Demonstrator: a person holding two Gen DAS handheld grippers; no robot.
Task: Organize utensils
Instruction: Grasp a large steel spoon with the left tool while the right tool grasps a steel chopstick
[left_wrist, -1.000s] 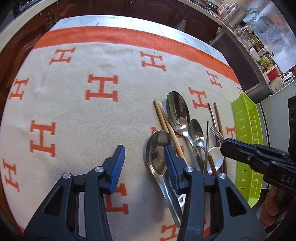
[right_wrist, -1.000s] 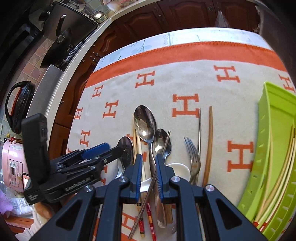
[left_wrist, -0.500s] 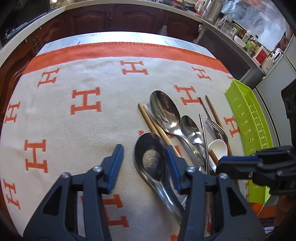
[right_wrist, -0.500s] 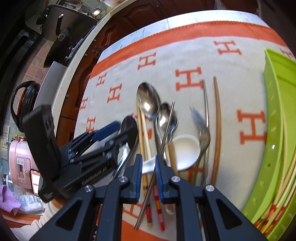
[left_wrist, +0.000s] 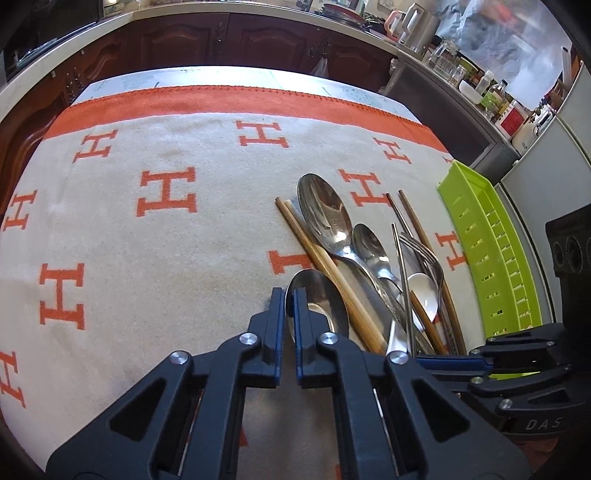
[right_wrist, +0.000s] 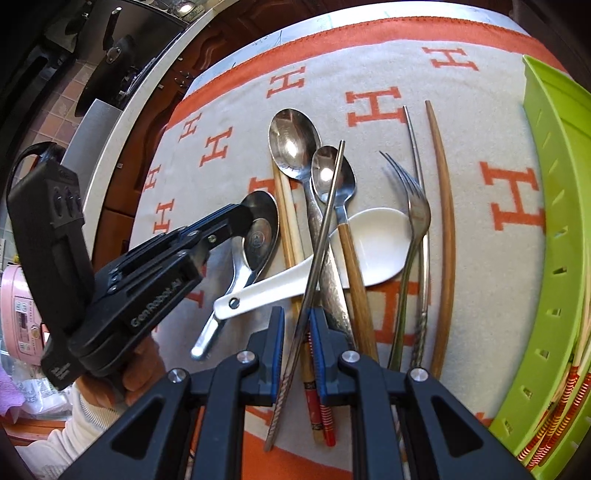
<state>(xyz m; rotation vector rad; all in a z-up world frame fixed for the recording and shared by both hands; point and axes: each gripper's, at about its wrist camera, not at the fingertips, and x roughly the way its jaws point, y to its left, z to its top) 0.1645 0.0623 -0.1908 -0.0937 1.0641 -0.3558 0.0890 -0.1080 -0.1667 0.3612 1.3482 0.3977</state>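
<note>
- A cream cloth (left_wrist: 207, 229) with orange H marks was spread over the bench.
- Dark wooden cabinets (left_wrist: 258, 40) were seen behind it.
- A pink rice cooker (right_wrist: 22, 314) was seen at the left.
- Bottles and jars (left_wrist: 491, 92) were crowded on a far counter.

Left gripper (left_wrist: 290, 295) fingertips cover the short steel spoon's (left_wrist: 325, 306) left rim; contact can't be confirmed. Spoon handle hidden under the gripper body. Green tray (right_wrist: 554, 221) cut off by right frame edge. Counter clutter (left_wrist: 480, 74) too blurred to identify.
</note>
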